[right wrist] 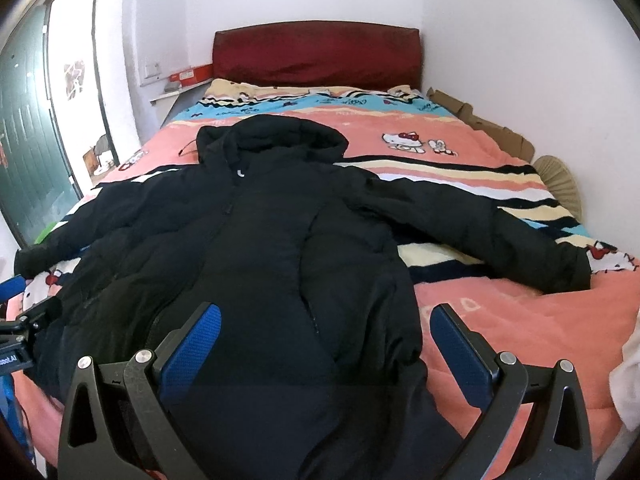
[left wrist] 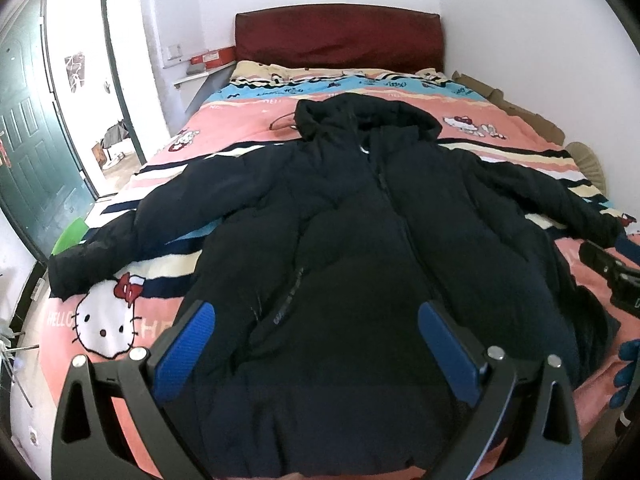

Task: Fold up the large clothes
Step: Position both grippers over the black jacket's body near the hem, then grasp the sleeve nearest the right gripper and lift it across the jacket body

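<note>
Jacket (left wrist: 360, 216) spread flat; sleeves reach bedspread (left wrist: 248, 120) edges.

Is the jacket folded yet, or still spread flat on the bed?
Spread, not folded: the black jacket lies front-up on the bedspread with both sleeves out to the sides and the hood toward the headboard.

My left gripper (left wrist: 316, 344): black frame with triangular cutouts, silver round screw heads at the pivots, two fingers faced with textured blue pads (left wrist: 186, 348). Right gripper (right wrist: 326, 346) same build: black arms, silver screws, blue pads (right wrist: 192, 350). From the left wrist view, the right unit's black body shows at the right edge, with a blue glove (left wrist: 626, 372) below it. From the right wrist view, the left unit's black mount carries partial white lettering, hard to read.
</note>
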Tool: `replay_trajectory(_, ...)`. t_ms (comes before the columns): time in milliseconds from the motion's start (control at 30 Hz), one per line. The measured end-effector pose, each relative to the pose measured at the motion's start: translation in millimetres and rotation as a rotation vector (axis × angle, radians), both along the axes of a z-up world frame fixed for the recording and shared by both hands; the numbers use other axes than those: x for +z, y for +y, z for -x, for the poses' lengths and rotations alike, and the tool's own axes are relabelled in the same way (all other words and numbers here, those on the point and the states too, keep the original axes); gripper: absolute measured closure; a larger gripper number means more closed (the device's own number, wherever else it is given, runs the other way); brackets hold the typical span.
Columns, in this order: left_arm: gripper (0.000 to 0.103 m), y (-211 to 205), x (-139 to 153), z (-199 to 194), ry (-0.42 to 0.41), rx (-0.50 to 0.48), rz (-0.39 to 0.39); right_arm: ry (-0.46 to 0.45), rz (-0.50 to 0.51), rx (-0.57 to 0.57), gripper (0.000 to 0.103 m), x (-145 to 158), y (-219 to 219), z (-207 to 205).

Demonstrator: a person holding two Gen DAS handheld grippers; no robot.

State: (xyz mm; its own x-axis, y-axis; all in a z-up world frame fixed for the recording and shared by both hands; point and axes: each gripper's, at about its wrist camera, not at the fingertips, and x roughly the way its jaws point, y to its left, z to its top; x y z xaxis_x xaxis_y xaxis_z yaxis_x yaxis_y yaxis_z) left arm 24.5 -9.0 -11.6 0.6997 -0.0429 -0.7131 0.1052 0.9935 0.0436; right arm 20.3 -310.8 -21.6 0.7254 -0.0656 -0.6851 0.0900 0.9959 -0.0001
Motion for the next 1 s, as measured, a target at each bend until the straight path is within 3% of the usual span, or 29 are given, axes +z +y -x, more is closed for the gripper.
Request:
replay_trajectory(400,0.000,21,1,-53,0.037,0.046,0.014,-0.001,-0.020,-0.117,0.001,1,-30,-32)
replay_trajectory(533,0.000,34,-1,-76,0.052,0.066,0.015,0.005,-0.103,-0.187,0.001,-3,-60,-51)
replay_trajectory(667,0.000,43,-2,-93,0.034,0.101,-0.016,0.006,-0.176,-0.303,0.001,-14,-108,-71)
replay_trajectory(1000,0.000,73,-21,-121,0.101,0.149,0.057,0.042,-0.490,-0.760,0.006,-77,-278,-73)
